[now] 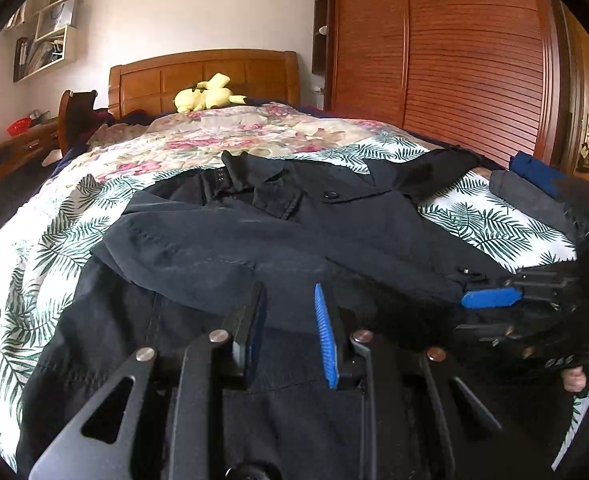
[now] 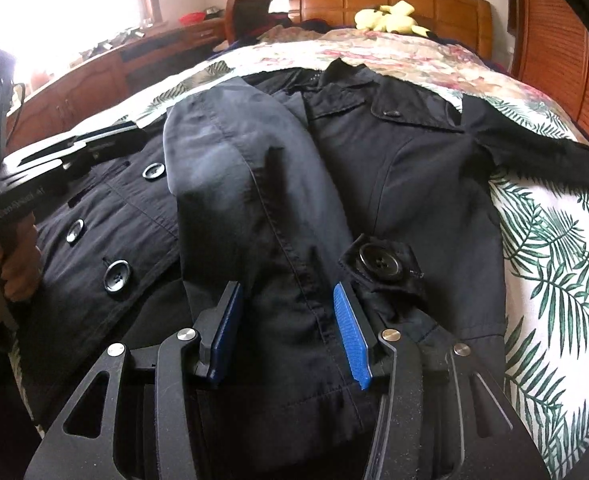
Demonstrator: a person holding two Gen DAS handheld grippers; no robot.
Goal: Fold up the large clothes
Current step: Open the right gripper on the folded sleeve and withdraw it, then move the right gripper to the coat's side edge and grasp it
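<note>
A large black coat (image 1: 278, 232) lies spread on the bed, collar toward the headboard. One sleeve (image 2: 234, 184) is folded across its front; the other sleeve (image 2: 542, 156) stretches out to the right. My left gripper (image 1: 290, 300) hovers open just above the coat's lower part. My right gripper (image 2: 286, 296) is open, its blue pads either side of the folded sleeve's cuff end, beside a large button tab (image 2: 382, 264). The right gripper also shows in the left wrist view (image 1: 490, 298), and the left gripper in the right wrist view (image 2: 106, 140).
The bed (image 1: 54, 240) has a leaf-print sheet and a floral cover. A yellow plush toy (image 1: 206, 96) sits by the wooden headboard. Folded dark clothes (image 1: 534, 188) lie at the bed's right edge. A wooden wardrobe (image 1: 454, 60) stands right, a desk (image 2: 94, 76) left.
</note>
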